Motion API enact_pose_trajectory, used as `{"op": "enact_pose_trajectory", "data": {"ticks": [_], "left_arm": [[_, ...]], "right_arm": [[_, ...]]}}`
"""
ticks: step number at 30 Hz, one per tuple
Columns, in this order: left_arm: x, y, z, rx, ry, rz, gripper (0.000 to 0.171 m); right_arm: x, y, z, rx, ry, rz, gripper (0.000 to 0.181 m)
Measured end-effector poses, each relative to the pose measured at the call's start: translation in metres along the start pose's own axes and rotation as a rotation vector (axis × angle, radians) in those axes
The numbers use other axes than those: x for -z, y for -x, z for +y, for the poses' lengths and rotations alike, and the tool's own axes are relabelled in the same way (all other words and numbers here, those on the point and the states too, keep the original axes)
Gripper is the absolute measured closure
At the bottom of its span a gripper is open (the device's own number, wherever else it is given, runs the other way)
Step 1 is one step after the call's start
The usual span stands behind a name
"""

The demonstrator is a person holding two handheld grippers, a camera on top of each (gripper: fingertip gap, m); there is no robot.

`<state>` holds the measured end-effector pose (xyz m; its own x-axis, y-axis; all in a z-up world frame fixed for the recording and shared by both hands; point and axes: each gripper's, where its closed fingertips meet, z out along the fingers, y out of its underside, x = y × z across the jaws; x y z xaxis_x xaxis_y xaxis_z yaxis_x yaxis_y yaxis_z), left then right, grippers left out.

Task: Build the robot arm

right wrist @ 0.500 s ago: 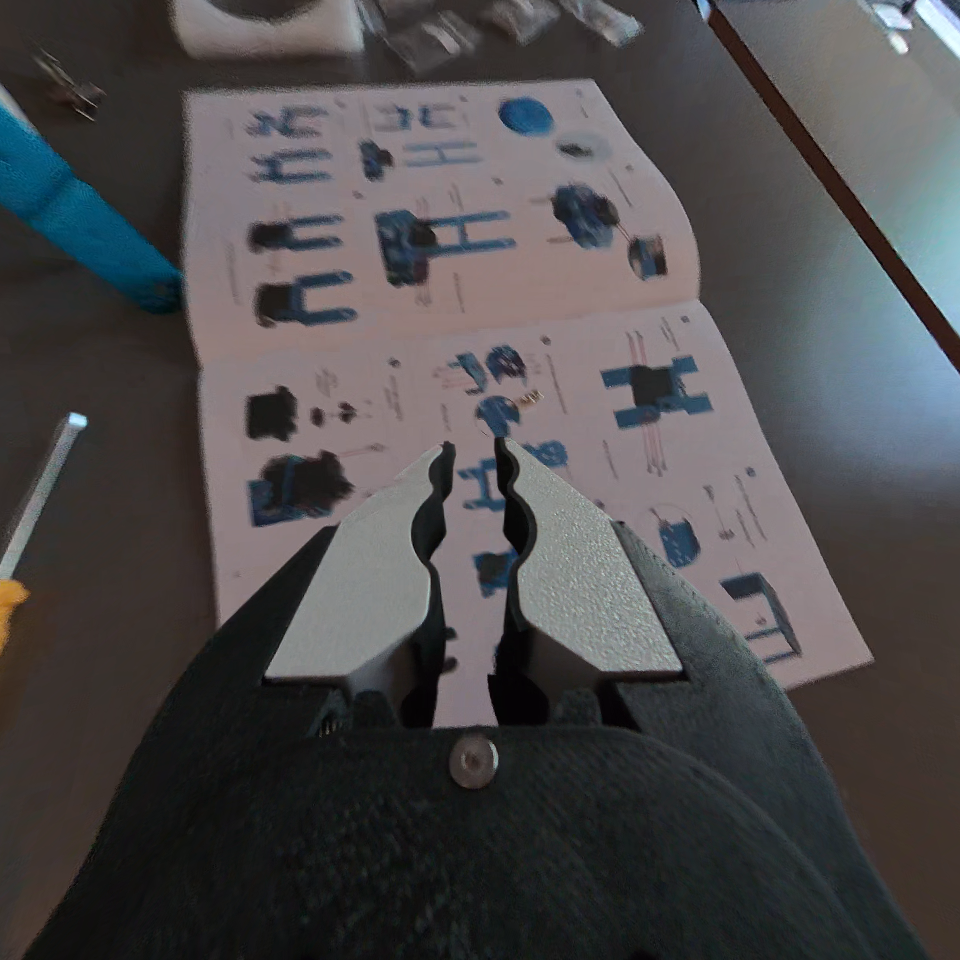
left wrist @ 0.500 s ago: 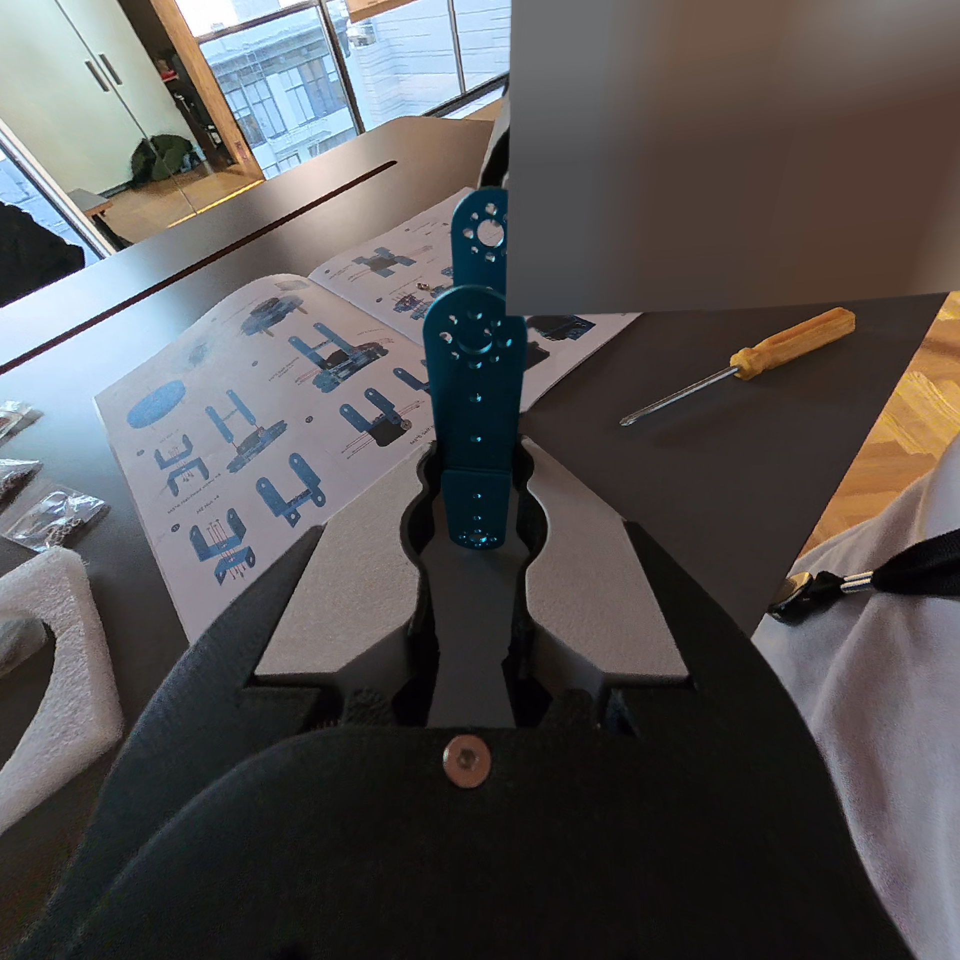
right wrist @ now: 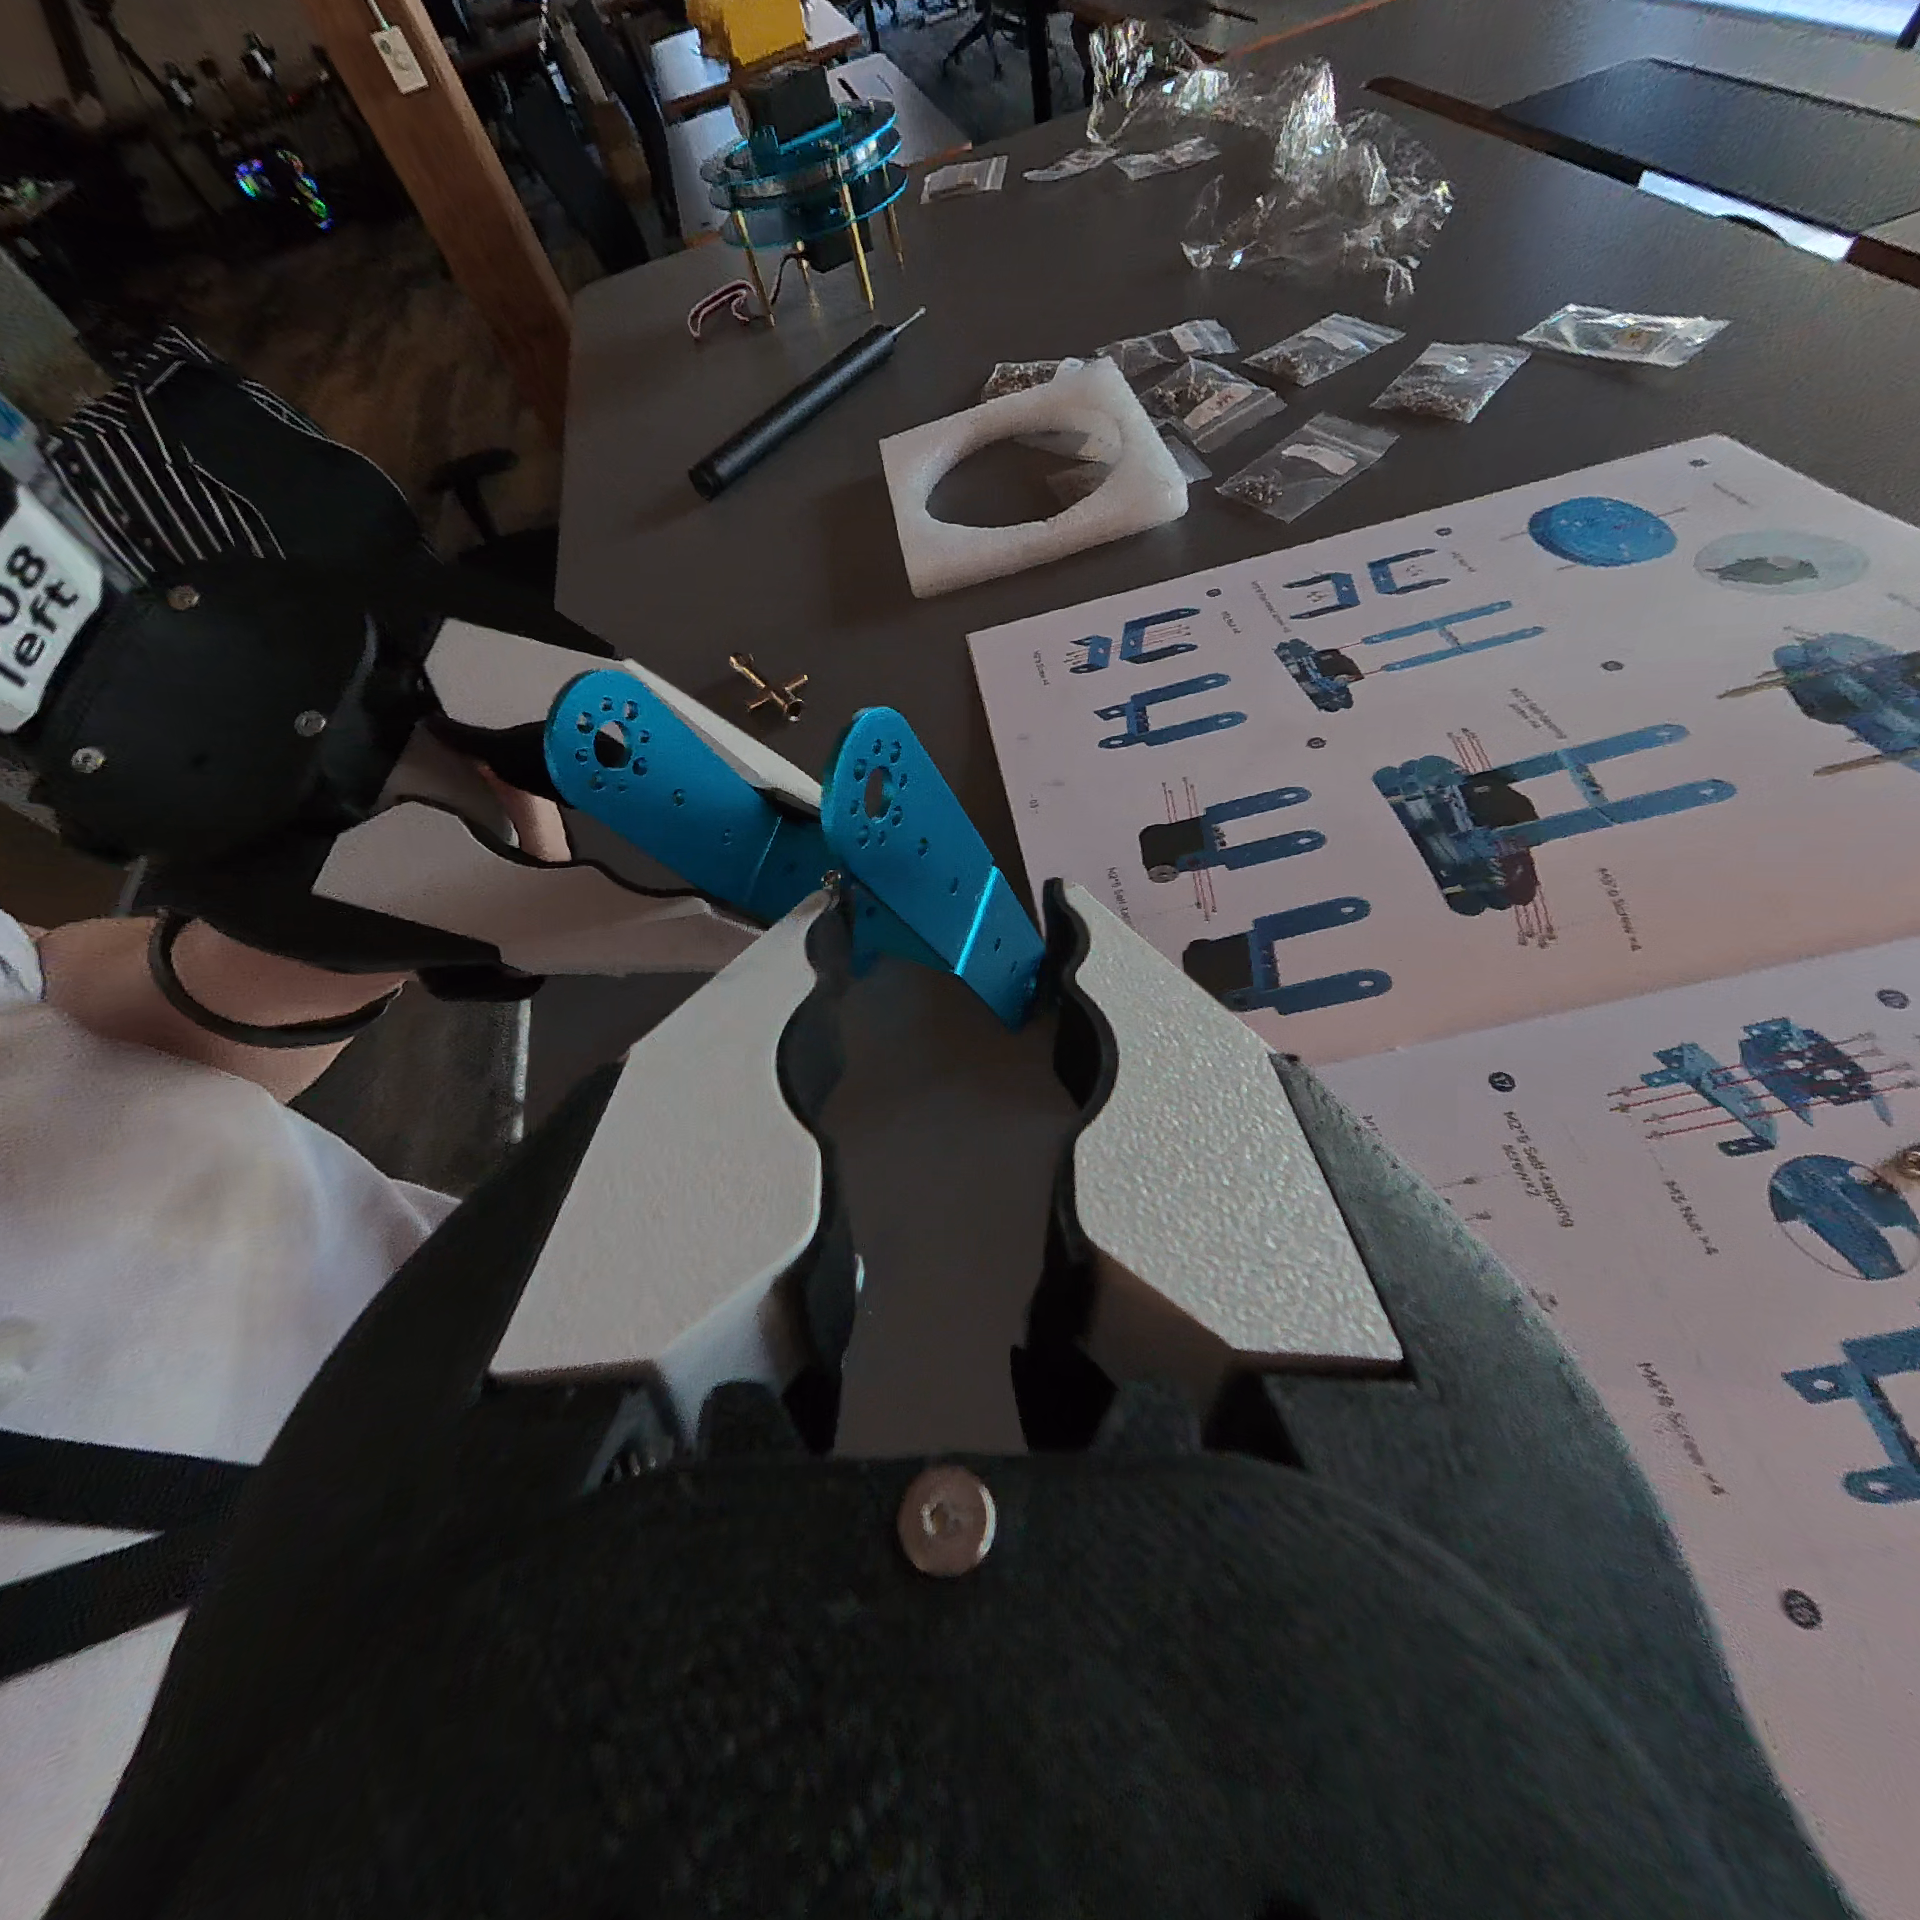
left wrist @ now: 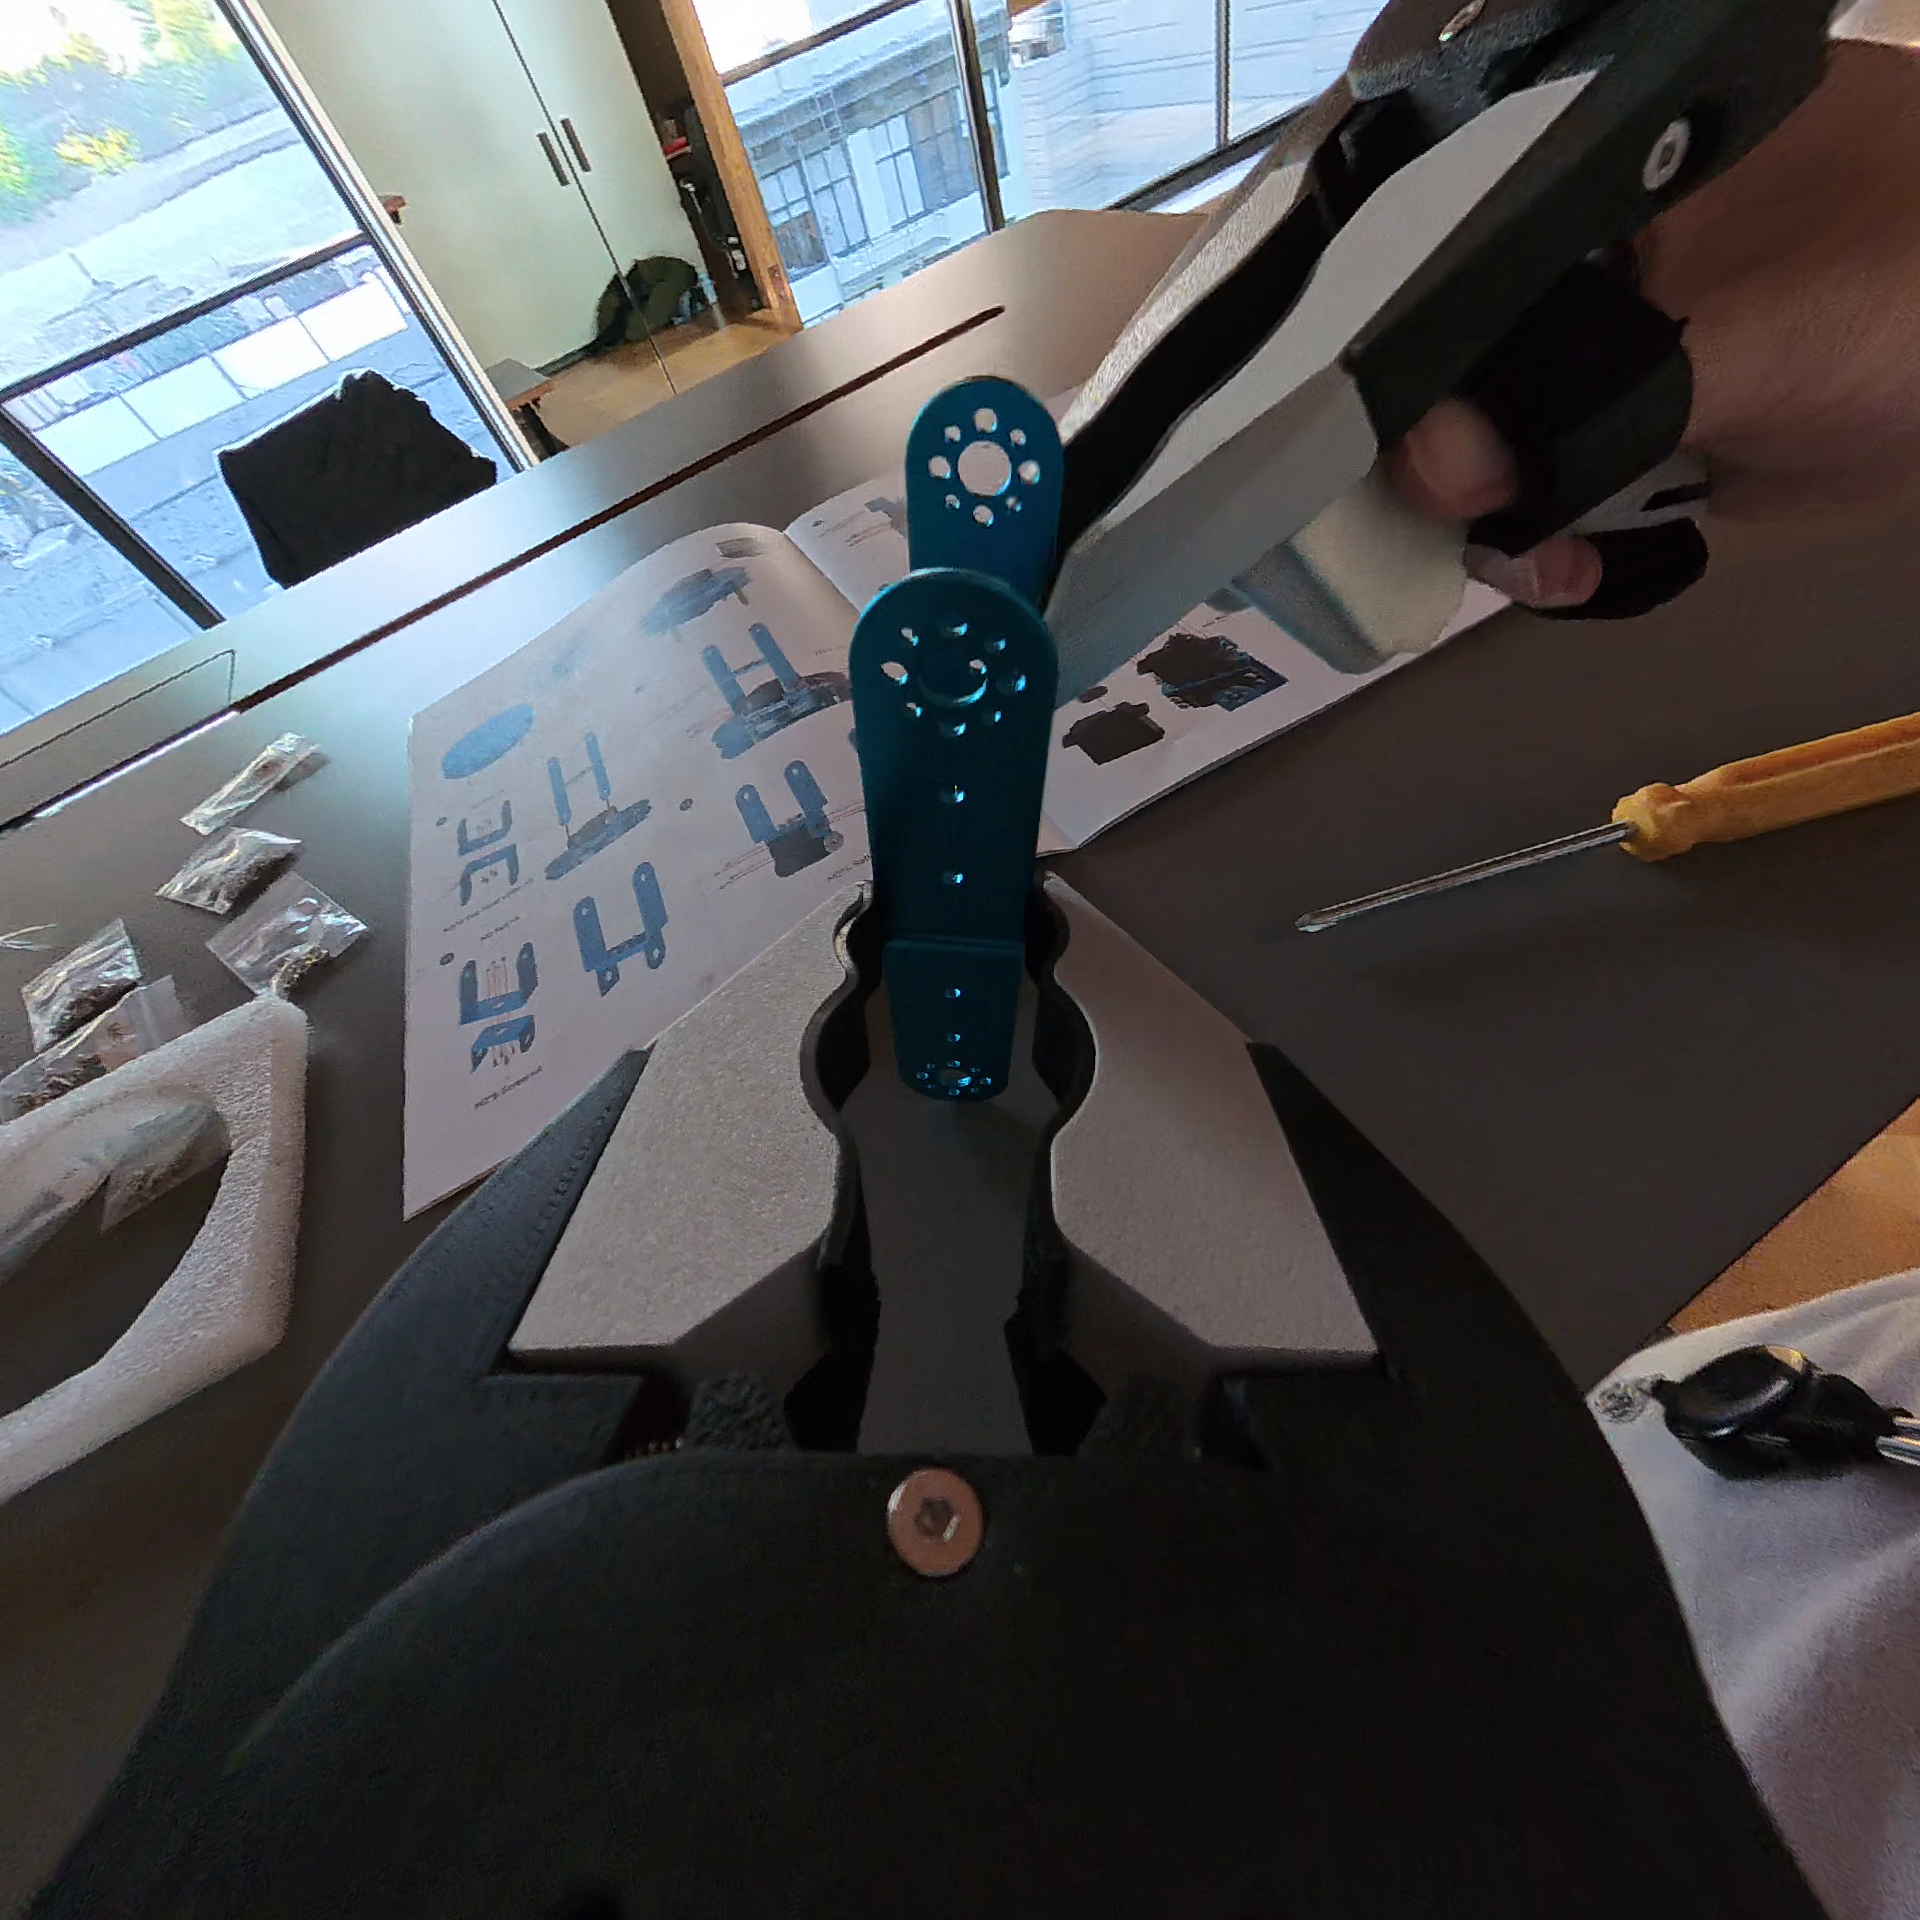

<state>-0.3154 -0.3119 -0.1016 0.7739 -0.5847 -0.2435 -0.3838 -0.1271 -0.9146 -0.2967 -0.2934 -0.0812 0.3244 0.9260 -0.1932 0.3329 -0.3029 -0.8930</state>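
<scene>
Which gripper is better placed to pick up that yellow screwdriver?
Right, probably: the right gripper is open, gripping nothing, while the left gripper is shut on the blue bracket. The screwdriver lies to the right.

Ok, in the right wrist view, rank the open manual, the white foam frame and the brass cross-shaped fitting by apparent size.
1. open manual
2. white foam frame, though it lies farther from the camera
3. brass cross-shaped fitting

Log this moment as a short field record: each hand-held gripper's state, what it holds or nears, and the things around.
left hand-held gripper: shut on blue bracket
right hand-held gripper: open, fingertips at the bracket's bent end
table: open booklet, yellow screwdriver, foam block, small bags, black tool, brass key
</scene>
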Motion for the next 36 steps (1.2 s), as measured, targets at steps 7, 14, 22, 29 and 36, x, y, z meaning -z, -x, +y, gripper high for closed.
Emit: {"op": "enact_pose_trajectory", "data": {"ticks": [7,14,22,29,36], "left_arm": [[0.003,-0.007,-0.007,-0.064,-0.045,-0.099,0.146],[0.008,-0.025,-0.01,-0.086,-0.081,0.001,0.138],[0.05,-0.017,-0.008,0.135,-0.126,0.456,0.138],[0.041,0.029,0.006,0.032,-0.039,0.679,0.156],[-0.004,0.038,-0.029,-0.043,-0.003,0.809,0.156]], "right_arm": [[-0.006,0.0,0.007,-0.068,-0.034,-0.033,0.173],[-0.001,-0.009,0.003,-0.026,-0.089,0.01,0.18],[0.04,-0.008,-0.015,0.07,-0.231,-0.176,0.18],[0.077,-0.021,-0.012,0.079,-0.196,-0.215,0.18],[0.115,-0.04,-0.016,0.12,-0.165,-0.122,0.18]]}}
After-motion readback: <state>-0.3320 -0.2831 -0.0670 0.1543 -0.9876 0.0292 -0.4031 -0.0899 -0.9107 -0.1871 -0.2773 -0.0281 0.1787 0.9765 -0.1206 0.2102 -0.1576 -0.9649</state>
